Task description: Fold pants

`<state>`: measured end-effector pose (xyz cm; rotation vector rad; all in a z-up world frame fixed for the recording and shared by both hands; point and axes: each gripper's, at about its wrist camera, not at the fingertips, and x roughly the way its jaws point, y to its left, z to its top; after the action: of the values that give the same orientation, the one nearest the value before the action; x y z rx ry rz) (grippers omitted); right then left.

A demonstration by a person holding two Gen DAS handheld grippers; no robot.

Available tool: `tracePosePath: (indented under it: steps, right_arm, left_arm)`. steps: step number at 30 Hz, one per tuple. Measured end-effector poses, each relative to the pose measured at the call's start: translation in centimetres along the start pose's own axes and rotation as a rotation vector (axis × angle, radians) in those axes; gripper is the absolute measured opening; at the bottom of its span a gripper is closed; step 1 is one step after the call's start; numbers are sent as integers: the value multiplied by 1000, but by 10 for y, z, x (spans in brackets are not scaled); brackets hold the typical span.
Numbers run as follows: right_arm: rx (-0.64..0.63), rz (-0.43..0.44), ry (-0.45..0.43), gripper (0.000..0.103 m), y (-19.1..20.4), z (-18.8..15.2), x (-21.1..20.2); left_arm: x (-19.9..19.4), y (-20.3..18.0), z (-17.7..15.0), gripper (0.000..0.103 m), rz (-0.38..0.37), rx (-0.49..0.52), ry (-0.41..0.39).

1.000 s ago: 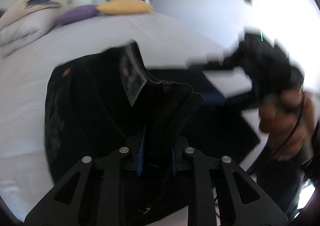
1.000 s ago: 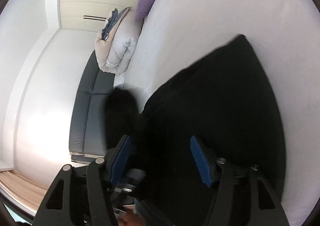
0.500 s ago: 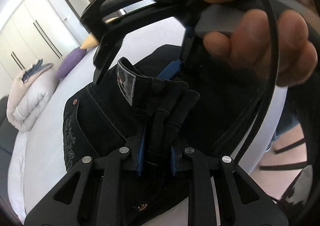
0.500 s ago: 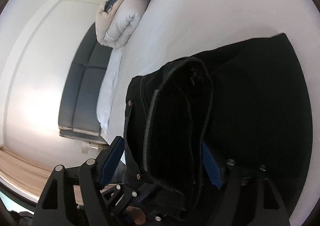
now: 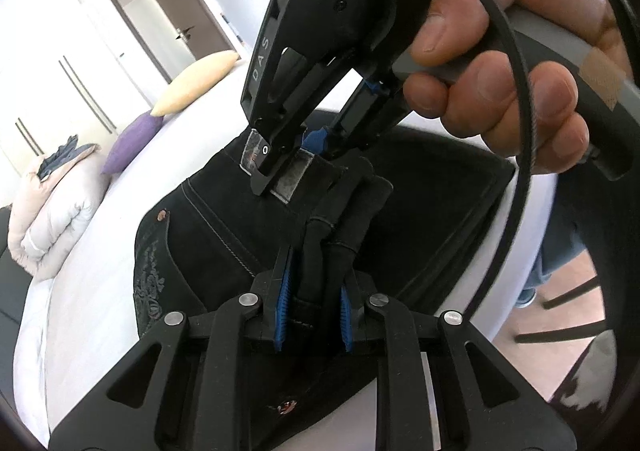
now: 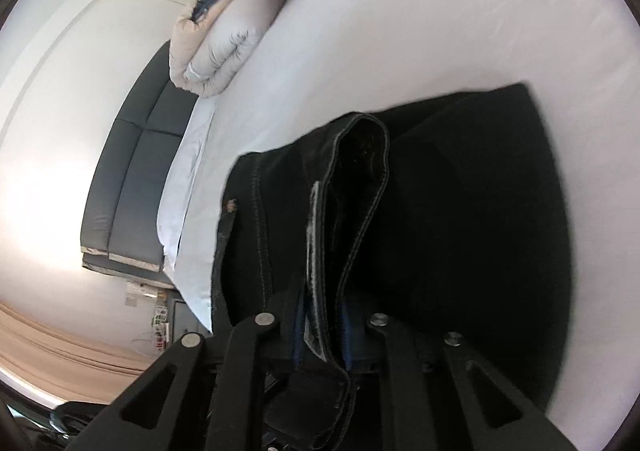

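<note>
Black pants [image 5: 208,235] lie bunched on the white bed [image 5: 100,291]. My left gripper [image 5: 312,315] is shut on a thick fold of their waistband. Just beyond it, my right gripper [image 5: 292,163], held by a hand [image 5: 500,83], pinches the waistband at its grey inner label. In the right wrist view the jaws of the right gripper [image 6: 322,347] are closing, with the label edge of the pants [image 6: 460,211] pressed between the blue pads. The legs spread dark over the bed [image 6: 400,31] behind.
A yellow pillow [image 5: 196,83], a purple pillow [image 5: 132,143] and a rolled duvet [image 5: 52,211] sit at the bed's far end. A dark sofa [image 6: 128,179] stands beside the bed. The bed edge and floor show at right, with dark chair legs [image 5: 560,303].
The right gripper's wide jaws came in over the raised waistband and closed on it. The left view rolled and drew close to the right gripper, still gripping the same fold.
</note>
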<state>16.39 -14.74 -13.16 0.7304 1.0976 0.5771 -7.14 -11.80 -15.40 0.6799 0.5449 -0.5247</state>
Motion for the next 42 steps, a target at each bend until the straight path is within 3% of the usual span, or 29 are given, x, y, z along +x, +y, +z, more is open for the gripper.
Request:
tracePosePath:
  steps: [11,17,27,32,37,40,42]
  right_arm:
    - [28,-21,-69,15,-15,0,-37]
    - [53,-20,-84,15,-30,-6,-52]
    - [83,-37,-90,15,-40,-14,-51]
    - [97,-7,-102,13,-49,-12,-45]
    - [97,4,-113,16,-50,-15,-48]
    - [101,-47,-145,27,-47,-18,-62]
    - [100,-91,-179,27,-43,-20,-77]
  left_arm:
    - [7,-11,17,18,-79,36,-30]
    - [1,-7,10,18,-101,53,-38]
    - [-26,24,21,18,-129,59,-17]
    - [-28,50,19,18,-180,-13,-3]
    - [-53,97,8,19,-317,-163,-16]
    - [-72,135,-5,19,-391,-277,-42]
    - [-76,164,-14,19,-405,-347,-42]
